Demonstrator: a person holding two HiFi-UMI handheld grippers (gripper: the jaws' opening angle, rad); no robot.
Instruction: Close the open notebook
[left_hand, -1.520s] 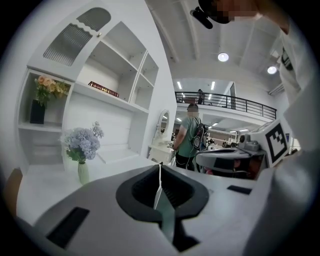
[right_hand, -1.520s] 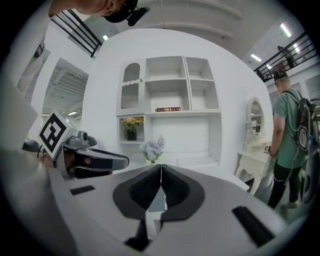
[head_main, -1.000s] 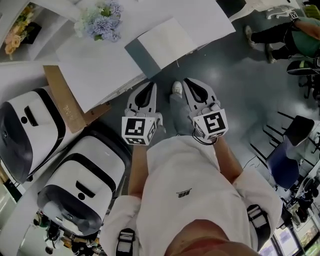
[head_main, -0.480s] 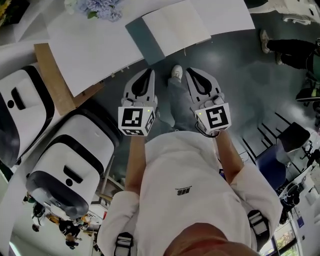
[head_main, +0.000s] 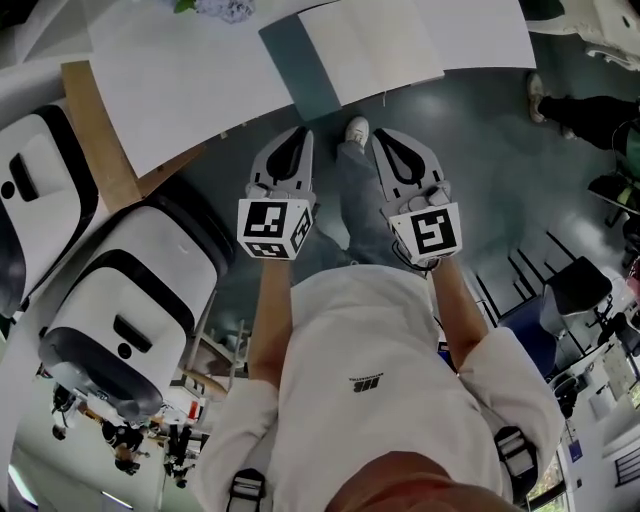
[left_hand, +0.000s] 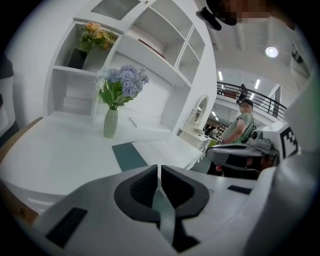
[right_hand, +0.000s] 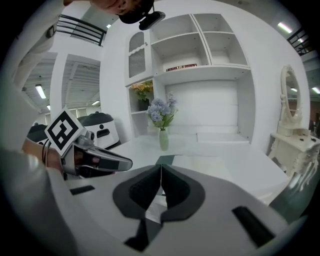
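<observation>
White table (head_main: 180, 90), blue flowers (left_hand: 125, 82) in a pale vase (left_hand: 110, 123), wall shelves (right_hand: 200, 50), oval mirror (right_hand: 288, 100), two white machines (head_main: 130, 290) beside a brown board (head_main: 95, 135).

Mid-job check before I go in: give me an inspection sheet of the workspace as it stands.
Surface: white table, mostly bare.
Job's things: notebook lies open near the table's front edge, teal cover showing at its left.
Clutter: vase of flowers beyond the notebook.
Grippers: left gripper and right gripper both shut, empty, held short of the table.
Cables: nothing seen on the table.
Surroundings: white machines and a brown board at left; white shelving; a person beyond.
</observation>
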